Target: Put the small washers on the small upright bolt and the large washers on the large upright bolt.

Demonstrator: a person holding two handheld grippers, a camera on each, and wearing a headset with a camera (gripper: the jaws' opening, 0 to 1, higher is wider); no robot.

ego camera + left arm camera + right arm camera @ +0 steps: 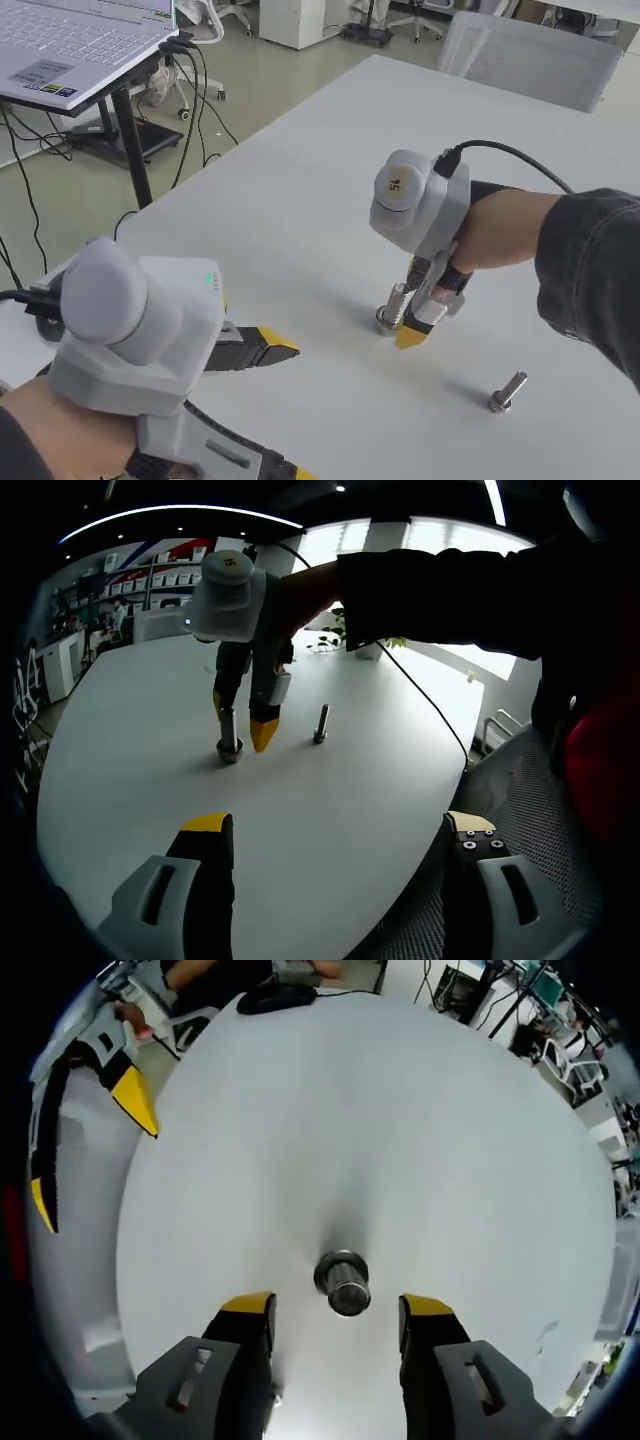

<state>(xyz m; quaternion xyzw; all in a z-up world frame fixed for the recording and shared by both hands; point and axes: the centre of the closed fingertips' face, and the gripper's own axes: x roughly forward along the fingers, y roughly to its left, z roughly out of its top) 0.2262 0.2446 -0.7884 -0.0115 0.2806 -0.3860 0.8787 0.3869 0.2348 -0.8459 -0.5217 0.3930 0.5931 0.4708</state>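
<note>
on the left, the left hand-held gripper (pixel 338 825) hangs low over the white worktop (pixel 300 230), jaws wide apart and empty, well back from the work. at centre the right hand-held gripper (pixel 337 1306) points straight down, its yellow-tipped jaws open either side of the large silver upright bolt (pixel 393 308), whose long axis runs up between them, so the right is nearer. further right the small silver bolt (pixel 507 391) stands alone; whether the wider ring at the large bolt's foot is head or washer is too small to tell.

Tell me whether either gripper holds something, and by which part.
Nothing is held. The right gripper is open around the large bolt, apart from it; the left gripper is open.
</note>
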